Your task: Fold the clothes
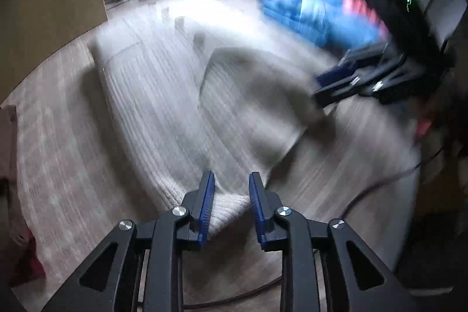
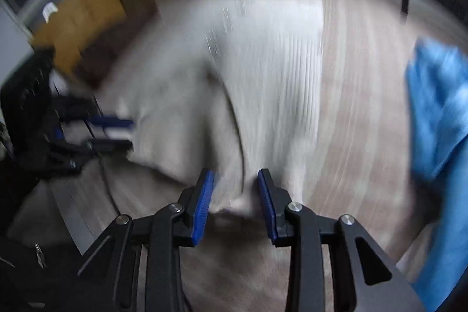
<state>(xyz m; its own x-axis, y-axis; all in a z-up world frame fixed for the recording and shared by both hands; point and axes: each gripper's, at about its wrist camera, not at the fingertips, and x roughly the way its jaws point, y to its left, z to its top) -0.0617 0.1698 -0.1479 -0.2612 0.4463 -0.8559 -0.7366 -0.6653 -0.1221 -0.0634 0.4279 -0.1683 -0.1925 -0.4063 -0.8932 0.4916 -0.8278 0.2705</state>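
A white ribbed garment [image 1: 163, 95] lies spread on the wooden table [image 1: 58, 151], with one part folded over itself. My left gripper [image 1: 231, 180] is shut on its near edge, and the knit fills the space between the blue pads. In the right wrist view the same garment [image 2: 269, 72] is blurred. Its edge sits between the pads of my right gripper [image 2: 235, 177], with a dark gap beside the right pad, so that gripper stands open. Each gripper shows in the other's view: the right gripper [image 1: 359, 78] at the garment's far side, the left gripper [image 2: 111, 133] at the left.
A blue garment [image 1: 307, 10] lies folded at the back right of the table; in the right wrist view the blue garment [image 2: 438, 107] is at the right edge. A dark cable [image 1: 365, 195] runs across the table's right side. A red cloth [image 1: 26, 268] shows at the left edge.
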